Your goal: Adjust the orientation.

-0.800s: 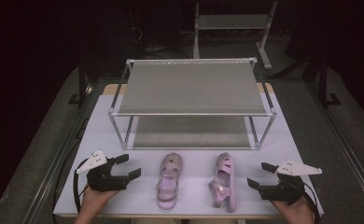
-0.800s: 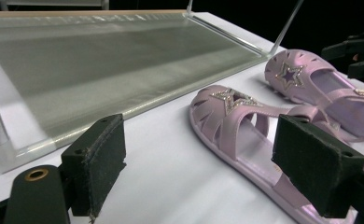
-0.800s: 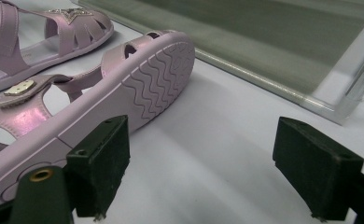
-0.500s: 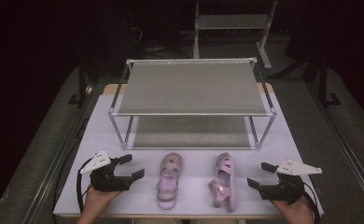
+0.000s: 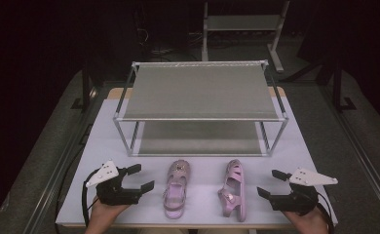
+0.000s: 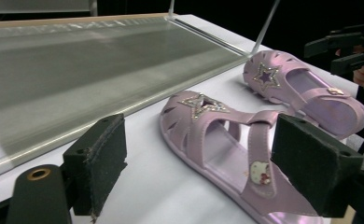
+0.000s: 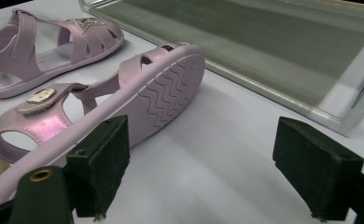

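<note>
A: Two pink sandals lie side by side near the front edge of the white table [image 5: 105, 141] in the high view — the left sandal [image 5: 176, 187] flat on its sole, the right sandal [image 5: 234, 190] tipped on its side, both just in front of the two-tier rack [image 5: 200, 92]. The left gripper [image 5: 139, 178] sits just left of the left sandal, jaws spread, gripping nothing. The right gripper [image 5: 268, 183] sits just right of the other, likewise released.

B: And the left gripper view?

A: Its wide-apart jaws frame the left sandal [image 6: 227, 140] with its star cut-out; neither pad touches it. The right sandal [image 6: 306, 86] lies beyond, the right gripper [image 6: 343, 49] farther off.

B: The right gripper view?

A: The right sandal [image 7: 138, 98] shows its wavy sole beside one jaw — the gap between the jaws holds only table. The left sandal [image 7: 49, 46] lies behind, the rack's lower shelf [image 7: 273, 42] alongside.
</note>
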Tool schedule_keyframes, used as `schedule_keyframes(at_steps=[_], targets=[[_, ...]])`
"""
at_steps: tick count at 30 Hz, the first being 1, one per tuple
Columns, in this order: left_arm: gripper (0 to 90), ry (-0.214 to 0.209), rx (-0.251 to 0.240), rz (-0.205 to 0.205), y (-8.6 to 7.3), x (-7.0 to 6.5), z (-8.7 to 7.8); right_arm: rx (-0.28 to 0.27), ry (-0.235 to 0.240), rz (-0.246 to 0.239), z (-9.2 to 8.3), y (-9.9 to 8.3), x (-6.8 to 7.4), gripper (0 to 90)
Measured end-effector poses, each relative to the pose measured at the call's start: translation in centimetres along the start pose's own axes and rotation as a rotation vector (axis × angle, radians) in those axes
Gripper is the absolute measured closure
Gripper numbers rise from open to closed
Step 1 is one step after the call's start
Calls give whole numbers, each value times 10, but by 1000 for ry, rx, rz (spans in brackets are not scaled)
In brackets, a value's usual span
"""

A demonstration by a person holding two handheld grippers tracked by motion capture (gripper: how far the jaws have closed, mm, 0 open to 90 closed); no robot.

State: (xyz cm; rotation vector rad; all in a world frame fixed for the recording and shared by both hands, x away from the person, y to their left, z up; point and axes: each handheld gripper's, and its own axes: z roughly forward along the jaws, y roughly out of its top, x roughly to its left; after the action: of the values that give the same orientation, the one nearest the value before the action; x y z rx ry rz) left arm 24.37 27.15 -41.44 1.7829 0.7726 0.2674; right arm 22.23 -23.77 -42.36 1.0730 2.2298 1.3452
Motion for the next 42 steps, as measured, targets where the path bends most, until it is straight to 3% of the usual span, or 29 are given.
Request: schedule_keyframes(at_steps=[12,23,33,42], targets=[[280,-54,32,-9,4,-17,15,0,0,-3,0,0,1,182],[386,-91,111,4,1,-34,29,0,5,-14,1,0,3,182],[489,-91,195,6,-5,-39,40,2,4,-14,1,0,2,181],[642,-59,216,2,-8,-44,40,2,8,-26,1,0,5,182]])
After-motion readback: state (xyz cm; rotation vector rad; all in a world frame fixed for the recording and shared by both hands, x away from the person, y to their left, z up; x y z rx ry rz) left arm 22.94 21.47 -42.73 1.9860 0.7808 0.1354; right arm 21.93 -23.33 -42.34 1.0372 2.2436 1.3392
